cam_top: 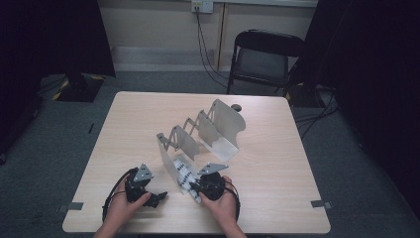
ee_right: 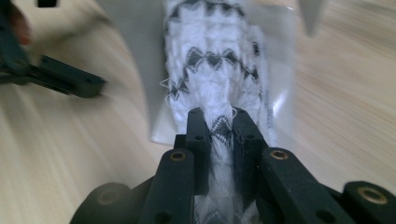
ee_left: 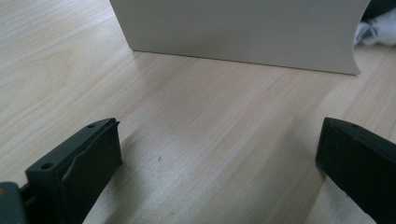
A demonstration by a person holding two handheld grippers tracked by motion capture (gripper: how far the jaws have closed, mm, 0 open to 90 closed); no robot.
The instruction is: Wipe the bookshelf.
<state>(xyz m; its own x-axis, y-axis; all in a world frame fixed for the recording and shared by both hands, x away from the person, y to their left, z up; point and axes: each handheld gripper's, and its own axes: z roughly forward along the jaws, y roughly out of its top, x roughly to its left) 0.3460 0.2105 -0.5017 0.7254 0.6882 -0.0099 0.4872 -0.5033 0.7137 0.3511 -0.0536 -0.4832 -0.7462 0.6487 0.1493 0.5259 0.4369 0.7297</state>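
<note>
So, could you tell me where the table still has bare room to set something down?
The table is bare along its far-left edge, and on the right between the metal rack and the right edge. The near middle is crowded: left gripper, right gripper pinching the patterned cloth.

White cloth [ee_right: 212, 70] with black zigzags; grey rack [cam_top: 200, 131]; pale wood table [cam_top: 277, 163].

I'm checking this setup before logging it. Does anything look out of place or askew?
Nothing looks damaged or spilled. The white patterned cloth lies bunched on the rack's near panel, pinched by the right gripper; the left gripper rests open on the table.
</note>
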